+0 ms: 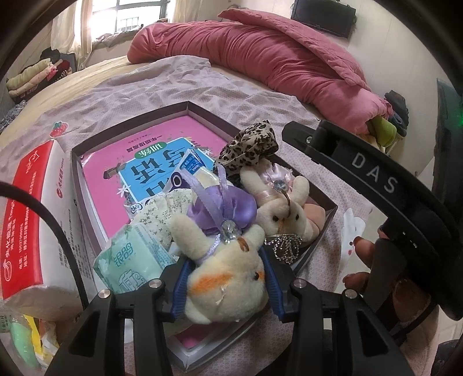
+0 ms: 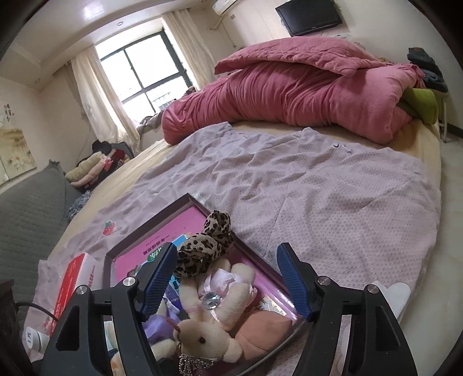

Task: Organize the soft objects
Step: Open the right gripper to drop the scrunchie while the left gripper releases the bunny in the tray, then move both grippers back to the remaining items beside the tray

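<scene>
cream plush bunny [image 1: 225, 286] clamped in left gripper [image 1: 224, 285]; right gripper [image 2: 228, 282] wide apart, empty

Plush bunnies: two, one with a purple bow [image 1: 225, 277] between my left fingers [image 1: 181, 285], one with a pink bow [image 1: 285, 208] lying in the box.

Leopard-print fabric pieces [image 1: 251, 147]: one.

Shallow boxes [image 1: 127, 130]: one.

Pink books [image 1: 150, 136]: one.

Green tissue packs [image 1: 130, 260]: one.

Red-and-white tissue packs [image 1: 37, 214]: one, left of the box.

Small milk cartons [image 1: 192, 163]: one.

Rhinestone charms [image 1: 286, 247]: one.

Red quilts [image 2: 289, 98]: one, far side of the bed.

Wall screens [image 2: 309, 13]: one.
</scene>
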### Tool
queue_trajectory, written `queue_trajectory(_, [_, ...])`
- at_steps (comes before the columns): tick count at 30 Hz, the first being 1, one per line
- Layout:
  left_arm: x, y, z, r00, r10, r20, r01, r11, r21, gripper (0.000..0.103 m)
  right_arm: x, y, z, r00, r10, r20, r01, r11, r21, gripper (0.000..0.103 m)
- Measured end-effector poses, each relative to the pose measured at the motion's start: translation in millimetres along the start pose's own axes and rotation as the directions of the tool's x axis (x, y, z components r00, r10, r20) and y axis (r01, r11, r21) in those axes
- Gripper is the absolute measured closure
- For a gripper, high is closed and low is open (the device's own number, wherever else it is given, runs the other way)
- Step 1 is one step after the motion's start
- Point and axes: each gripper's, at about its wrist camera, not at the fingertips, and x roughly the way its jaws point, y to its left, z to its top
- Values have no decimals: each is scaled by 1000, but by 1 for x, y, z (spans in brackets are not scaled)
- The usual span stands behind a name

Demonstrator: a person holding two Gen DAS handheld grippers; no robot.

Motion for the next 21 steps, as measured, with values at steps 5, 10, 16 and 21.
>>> queue_trajectory(5, [-2, -2, 0, 1000, 4, 2, -4, 1000, 7, 53, -4, -2, 0, 1000, -17, 10, 17, 1000, -2, 29])
queue_trajectory(10, [-7, 1, -1, 1000, -12, 16, 12, 1000, -2, 47, -7, -4, 1, 999, -25, 21, 25, 1000, -1, 29])
queue_trajectory(16, [-14, 3, -2, 999, -15, 32, 16, 1000, -14, 46, -10, -3, 1, 999, -24, 30, 24, 1000, -7, 29])
queue_trajectory(21, [-21, 5, -3, 999, -13, 43, 13, 1000, -21, 45, -14, 1, 2, 999, -19, 41, 21, 999, -26, 29])
